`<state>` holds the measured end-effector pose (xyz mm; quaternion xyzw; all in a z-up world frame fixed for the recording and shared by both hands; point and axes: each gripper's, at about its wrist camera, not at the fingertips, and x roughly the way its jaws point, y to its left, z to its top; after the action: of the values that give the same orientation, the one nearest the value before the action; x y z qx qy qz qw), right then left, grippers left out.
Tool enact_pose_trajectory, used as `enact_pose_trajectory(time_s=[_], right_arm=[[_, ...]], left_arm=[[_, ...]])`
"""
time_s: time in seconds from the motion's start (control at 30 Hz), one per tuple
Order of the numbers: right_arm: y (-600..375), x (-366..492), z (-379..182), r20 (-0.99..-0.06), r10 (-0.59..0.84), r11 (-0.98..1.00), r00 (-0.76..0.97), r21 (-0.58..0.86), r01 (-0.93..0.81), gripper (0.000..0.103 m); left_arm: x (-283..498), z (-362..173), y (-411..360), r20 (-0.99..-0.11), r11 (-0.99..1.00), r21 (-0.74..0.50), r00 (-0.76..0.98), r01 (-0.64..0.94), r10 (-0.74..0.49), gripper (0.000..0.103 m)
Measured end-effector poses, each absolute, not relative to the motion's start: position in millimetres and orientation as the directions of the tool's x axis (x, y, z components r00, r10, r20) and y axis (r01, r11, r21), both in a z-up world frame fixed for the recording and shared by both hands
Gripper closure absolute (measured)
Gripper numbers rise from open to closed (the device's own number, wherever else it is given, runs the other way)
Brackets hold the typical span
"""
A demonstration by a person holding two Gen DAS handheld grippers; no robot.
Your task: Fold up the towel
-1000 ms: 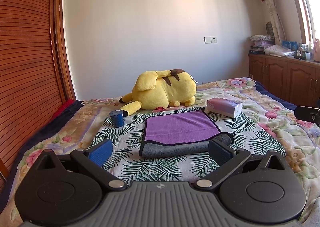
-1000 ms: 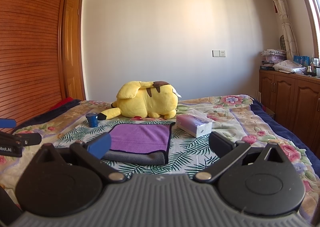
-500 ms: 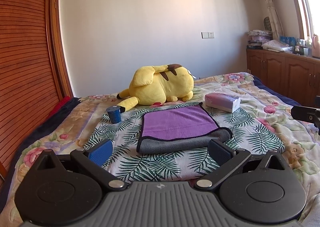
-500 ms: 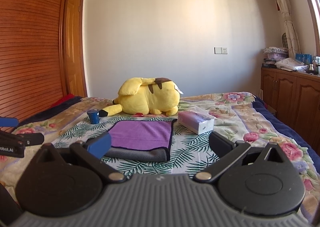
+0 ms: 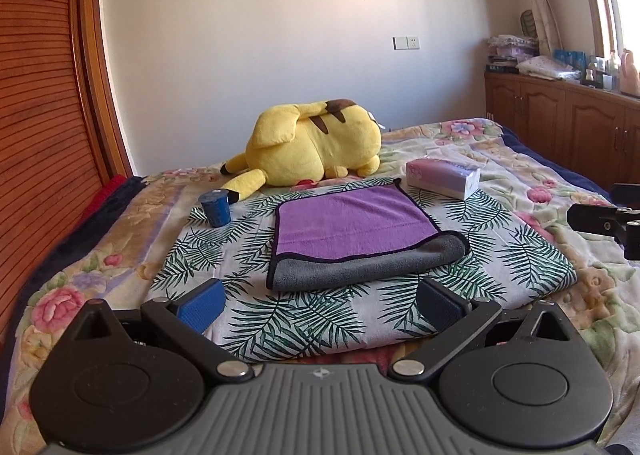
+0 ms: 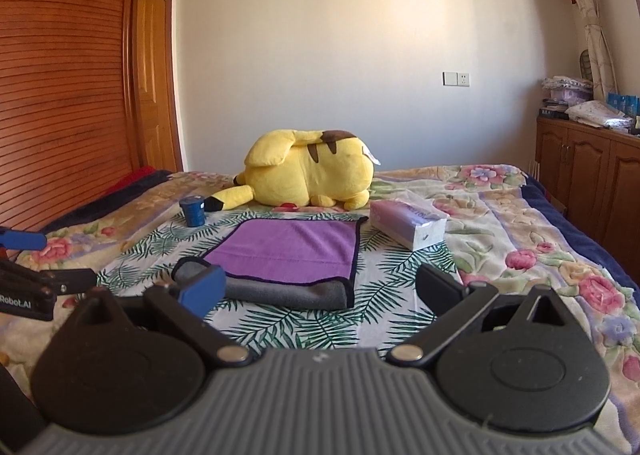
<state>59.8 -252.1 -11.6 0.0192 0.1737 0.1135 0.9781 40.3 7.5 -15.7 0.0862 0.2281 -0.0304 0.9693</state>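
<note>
A folded towel [image 5: 352, 235], purple on top with a grey underside and dark edging, lies flat on the palm-print sheet [image 5: 304, 315] on the bed. It also shows in the right wrist view [image 6: 288, 251]. My left gripper [image 5: 320, 305] is open and empty, held just short of the towel's near grey edge. My right gripper [image 6: 318, 289] is open and empty, near the towel's front edge, with its left finger [image 6: 200, 291] in front of the grey fold. Neither gripper touches the towel.
A yellow plush toy [image 5: 312, 151] lies behind the towel. A small blue cup [image 5: 216, 209] stands to the towel's left, a tissue pack [image 5: 442, 173] to its right. Wooden cabinets [image 5: 560, 127] line the right wall, a slatted wardrobe [image 5: 40, 115] the left.
Both grippers have pulled back and tilted slightly, so the towel and bed sit lower and farther in view. The towel has not moved. Both grippers stay open.
</note>
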Motion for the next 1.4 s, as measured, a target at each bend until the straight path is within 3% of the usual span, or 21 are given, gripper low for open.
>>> enact_pose_trajectory(time_s=[1.13,1.4], right_arm=[[-232,163,-30,-0.457,0.226,0.967,0.861,0.0,-0.254,0.015],[-220,189,-39,-0.475,0.237,0.961,0.848,-0.015,-0.277,0.015]], left_arm=[[171,-50,39,-0.532,0.984,0.098,0.843,0.15,-0.076,0.022],[205,-66,47,-0.567,0.983,0.083,0.819,0.166,-0.091,0.03]])
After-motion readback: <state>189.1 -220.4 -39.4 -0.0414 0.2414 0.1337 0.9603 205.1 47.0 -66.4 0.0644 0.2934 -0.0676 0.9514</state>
